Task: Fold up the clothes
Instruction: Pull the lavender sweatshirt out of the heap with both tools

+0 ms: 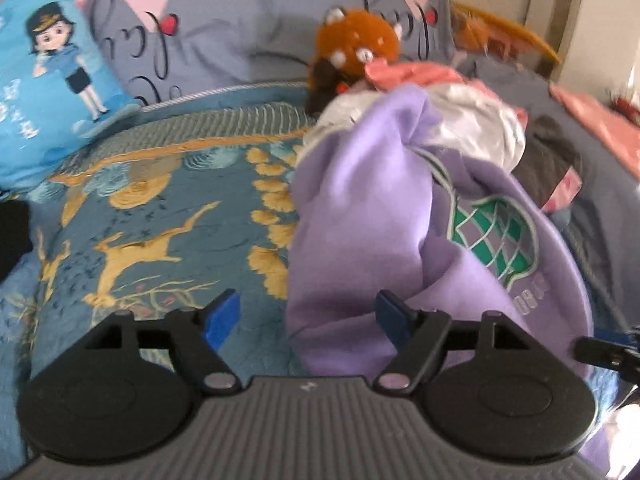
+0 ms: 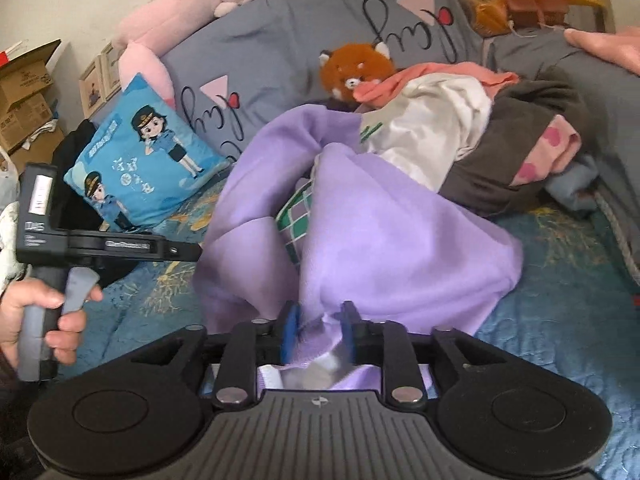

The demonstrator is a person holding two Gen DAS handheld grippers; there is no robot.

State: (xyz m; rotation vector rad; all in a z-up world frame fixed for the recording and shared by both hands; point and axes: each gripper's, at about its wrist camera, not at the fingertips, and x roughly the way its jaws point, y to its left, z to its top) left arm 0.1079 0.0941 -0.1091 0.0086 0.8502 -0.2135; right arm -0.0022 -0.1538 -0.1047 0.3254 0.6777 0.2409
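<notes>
Your right gripper (image 2: 318, 330) pinches the purple sweatshirt's (image 2: 360, 232) near edge while it trails up the bed (image 2: 560, 320) toward the clothes pile (image 2: 460, 140), and your left gripper (image 1: 308, 316) gapes empty just left of it.

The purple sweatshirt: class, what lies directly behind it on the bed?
Behind the purple sweatshirt sits a heap: a white garment, a peach one, a dark grey one. A red panda plush peeks out behind. Whatever lies beneath the heap is covered.
</notes>
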